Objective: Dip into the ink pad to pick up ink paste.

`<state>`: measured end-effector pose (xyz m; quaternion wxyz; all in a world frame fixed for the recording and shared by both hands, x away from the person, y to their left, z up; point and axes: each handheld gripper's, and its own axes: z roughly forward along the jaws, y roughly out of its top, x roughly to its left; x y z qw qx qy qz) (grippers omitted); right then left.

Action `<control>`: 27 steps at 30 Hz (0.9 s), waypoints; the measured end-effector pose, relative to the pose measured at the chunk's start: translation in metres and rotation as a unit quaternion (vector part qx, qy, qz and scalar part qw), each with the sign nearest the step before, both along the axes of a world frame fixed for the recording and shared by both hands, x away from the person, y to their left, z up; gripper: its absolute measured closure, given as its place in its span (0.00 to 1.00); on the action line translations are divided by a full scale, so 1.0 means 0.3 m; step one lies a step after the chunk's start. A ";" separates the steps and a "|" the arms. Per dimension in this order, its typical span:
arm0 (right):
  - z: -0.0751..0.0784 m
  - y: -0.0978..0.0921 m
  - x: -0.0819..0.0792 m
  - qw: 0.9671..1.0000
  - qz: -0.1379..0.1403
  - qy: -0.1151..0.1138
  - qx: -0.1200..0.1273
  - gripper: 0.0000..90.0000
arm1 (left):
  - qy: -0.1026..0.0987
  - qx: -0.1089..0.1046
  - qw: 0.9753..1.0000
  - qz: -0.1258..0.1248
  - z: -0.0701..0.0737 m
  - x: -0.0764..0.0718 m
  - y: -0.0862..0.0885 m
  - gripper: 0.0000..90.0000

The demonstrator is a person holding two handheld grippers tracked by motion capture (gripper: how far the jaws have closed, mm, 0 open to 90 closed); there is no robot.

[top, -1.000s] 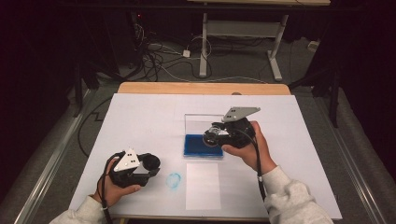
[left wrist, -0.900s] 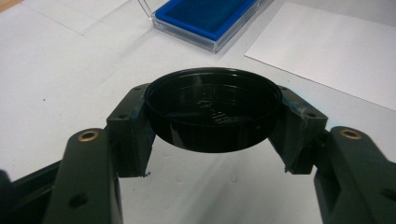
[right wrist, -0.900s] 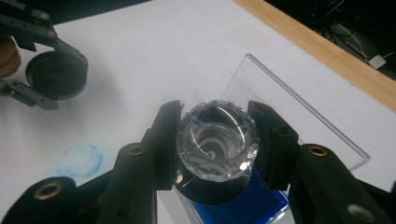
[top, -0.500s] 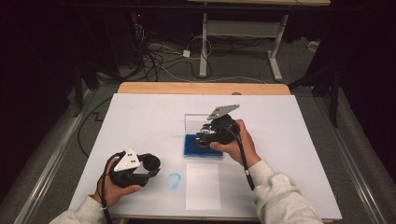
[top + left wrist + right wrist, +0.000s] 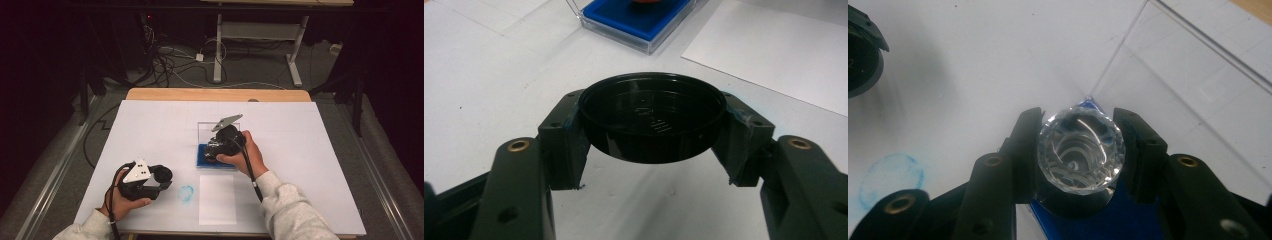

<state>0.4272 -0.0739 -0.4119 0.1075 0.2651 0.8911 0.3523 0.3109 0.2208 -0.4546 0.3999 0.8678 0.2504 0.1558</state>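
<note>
A black round lid (image 5: 652,115) sits between the jaws of my left gripper (image 5: 652,137), which is shut on it. That gripper (image 5: 161,178) rests low at the front left of the white table sheet. My right gripper (image 5: 1080,152) is shut on a stamp with a clear faceted knob (image 5: 1081,147). It holds the stamp (image 5: 214,149) down over the blue ink pad (image 5: 202,159). The pad (image 5: 1133,222) lies in a clear case whose lid (image 5: 1198,90) stands open behind it. The stamp's lower end is hidden.
A faint blue ring print (image 5: 186,193) marks the table sheet, beside a white paper sheet (image 5: 217,199) at the front middle. The wooden table edge (image 5: 215,94) runs along the back. Beyond it are cables and desk legs on the floor.
My right gripper has shifted left with the stamp, from the pad's right side to over the pad. The left gripper has stayed put with the lid.
</note>
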 end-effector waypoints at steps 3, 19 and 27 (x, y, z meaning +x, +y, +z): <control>-0.020 0.019 0.005 1.000 0.008 0.005 -0.007 0.63 | 0.000 0.001 1.000 -0.002 0.000 0.000 0.000 0.41; -0.039 0.028 0.023 1.000 -0.001 -0.001 -0.009 0.63 | 0.004 0.007 1.000 -0.008 -0.004 0.001 -0.006 0.41; -0.043 0.030 0.024 1.000 -0.018 0.009 0.002 0.64 | 0.010 -0.013 1.000 0.001 -0.010 -0.008 -0.023 0.41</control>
